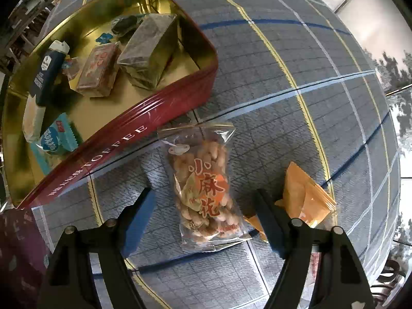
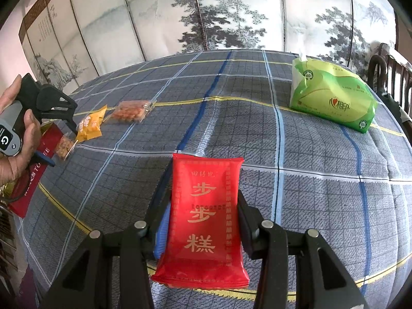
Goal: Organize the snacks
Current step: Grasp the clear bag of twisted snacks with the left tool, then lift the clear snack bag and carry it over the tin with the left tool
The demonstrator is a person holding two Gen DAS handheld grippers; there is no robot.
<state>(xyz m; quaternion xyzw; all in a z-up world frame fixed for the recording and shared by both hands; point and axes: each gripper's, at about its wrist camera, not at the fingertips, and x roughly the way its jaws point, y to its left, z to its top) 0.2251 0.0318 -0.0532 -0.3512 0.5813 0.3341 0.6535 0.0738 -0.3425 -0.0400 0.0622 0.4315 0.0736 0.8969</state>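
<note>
A red toffee tin (image 1: 144, 126) with a gold inside holds several snack packs, upper left in the left wrist view; its red side also shows in the right wrist view (image 2: 31, 180). My left gripper (image 1: 206, 206) is open, its fingers either side of a clear bag of fried twists (image 1: 206, 185) lying on the cloth beside the tin. An orange packet (image 1: 306, 195) lies just right of it. My right gripper (image 2: 200, 206) is shut on a red cake packet (image 2: 206, 219) and holds it above the table. The left gripper (image 2: 59, 118) also shows at far left.
A blue plaid cloth (image 2: 296, 180) covers the table. A green tissue pack (image 2: 332, 97) stands at the far right. A clear tray of snacks (image 2: 131, 113) and the orange packet (image 2: 90, 126) lie at the left. A painted folding screen (image 2: 206, 13) stands behind.
</note>
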